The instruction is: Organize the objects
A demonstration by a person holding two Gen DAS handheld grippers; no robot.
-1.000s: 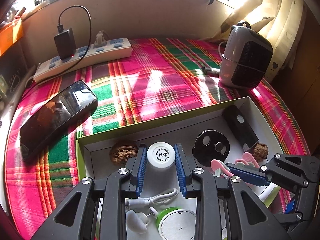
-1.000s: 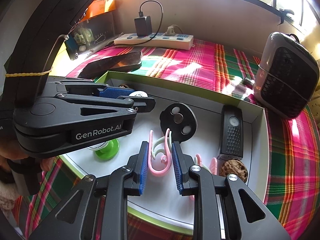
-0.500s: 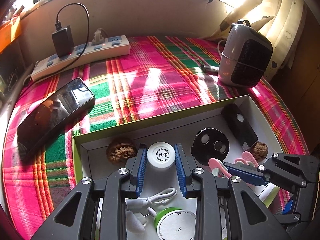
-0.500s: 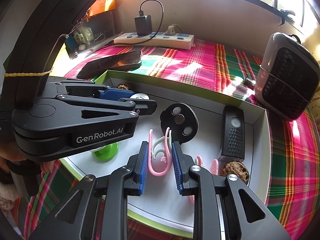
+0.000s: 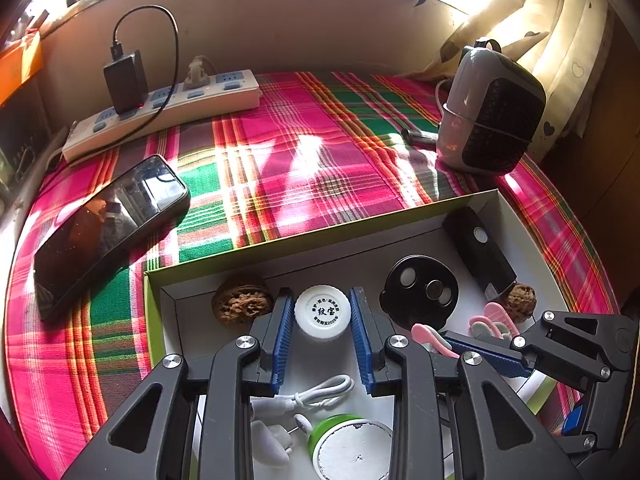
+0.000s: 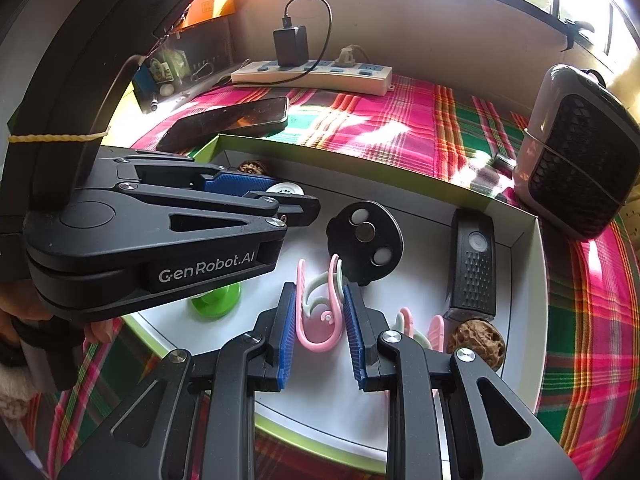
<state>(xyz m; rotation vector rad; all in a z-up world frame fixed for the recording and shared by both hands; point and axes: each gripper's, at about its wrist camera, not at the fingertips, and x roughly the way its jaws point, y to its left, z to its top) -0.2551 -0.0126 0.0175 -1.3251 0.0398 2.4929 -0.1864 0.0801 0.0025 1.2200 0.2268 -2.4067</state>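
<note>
Left hand-held gripper [image 5: 322,334] pinching white cap [image 5: 322,312]; right hand-held gripper [image 6: 319,326] pinching pink clip [image 6: 319,320], both inside box [image 6: 524,280]. Best lifted straight up, clear of neighbouring walnut [image 5: 242,299] and black disc [image 6: 365,236].

Your right gripper [image 6: 319,330] has its jaws clamped on the pink clip [image 6: 318,322] inside the white box [image 6: 528,280]; your left gripper [image 6: 298,204] is beside it.
</note>
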